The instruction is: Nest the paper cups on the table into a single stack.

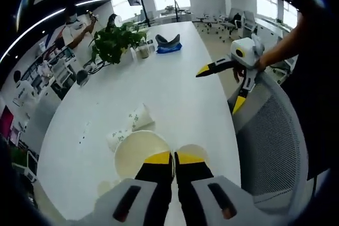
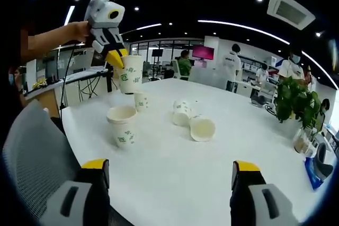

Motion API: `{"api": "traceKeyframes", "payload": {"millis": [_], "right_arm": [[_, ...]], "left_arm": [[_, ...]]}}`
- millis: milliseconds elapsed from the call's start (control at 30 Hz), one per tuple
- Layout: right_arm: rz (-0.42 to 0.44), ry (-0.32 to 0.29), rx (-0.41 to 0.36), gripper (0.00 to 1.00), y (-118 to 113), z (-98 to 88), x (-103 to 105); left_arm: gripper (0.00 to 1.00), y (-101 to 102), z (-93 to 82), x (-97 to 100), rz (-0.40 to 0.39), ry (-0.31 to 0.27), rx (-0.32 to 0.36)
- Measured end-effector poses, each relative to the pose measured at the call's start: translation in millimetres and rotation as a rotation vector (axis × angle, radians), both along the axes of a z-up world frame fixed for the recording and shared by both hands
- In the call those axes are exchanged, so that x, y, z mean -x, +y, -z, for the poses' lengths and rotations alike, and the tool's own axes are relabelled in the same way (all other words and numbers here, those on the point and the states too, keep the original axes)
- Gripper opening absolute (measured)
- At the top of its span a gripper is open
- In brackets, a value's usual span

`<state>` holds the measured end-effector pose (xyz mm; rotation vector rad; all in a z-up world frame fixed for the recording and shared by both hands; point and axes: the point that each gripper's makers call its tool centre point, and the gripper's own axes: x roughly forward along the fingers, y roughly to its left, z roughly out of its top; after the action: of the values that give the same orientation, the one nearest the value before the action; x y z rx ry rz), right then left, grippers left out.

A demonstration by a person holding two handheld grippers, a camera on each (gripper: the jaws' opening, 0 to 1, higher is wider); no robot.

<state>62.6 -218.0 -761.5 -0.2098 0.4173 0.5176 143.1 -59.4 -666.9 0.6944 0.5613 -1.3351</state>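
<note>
Crowding the far end of the glossy white counter (image 1: 175,78): a leafy potted plant (image 1: 114,41), a small jar (image 1: 143,51) beside it, a dark curved thing on a blue cloth (image 1: 168,43). Standing close at the right edge, a grey mesh chair (image 1: 270,130); farther off, desks, monitors and several people. Counting paper cups in the right gripper view: five. One held cup (image 2: 130,73) raised above the counter, rim pinched by the left gripper (image 2: 116,56), jaws clamped on it. One upright cup (image 2: 122,125) near the left edge, one smaller upright cup (image 2: 140,101) just behind. Two lying cups (image 2: 193,120) tipped on their sides at mid-counter, touching, mouths open. All thin white paper with green print, tapered and round-rimmed. Right gripper (image 2: 170,170) low over the counter, yellow-tipped jaws spread wide, nothing between.
</note>
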Motion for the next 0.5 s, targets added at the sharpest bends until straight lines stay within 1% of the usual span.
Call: {"api": "traceKeyframes", "payload": {"millis": [300, 500], "right_arm": [[-0.002, 0.003, 0.005, 0.97, 1.4, -0.5, 0.5], [-0.003, 0.005, 0.007, 0.96, 0.6, 0.7, 0.7]], "left_arm": [[0.00, 0.3, 13.8, 9.7, 0.012, 0.026, -0.013], [0.00, -3.3, 13.1, 16.6, 0.026, 0.041, -0.004]]}}
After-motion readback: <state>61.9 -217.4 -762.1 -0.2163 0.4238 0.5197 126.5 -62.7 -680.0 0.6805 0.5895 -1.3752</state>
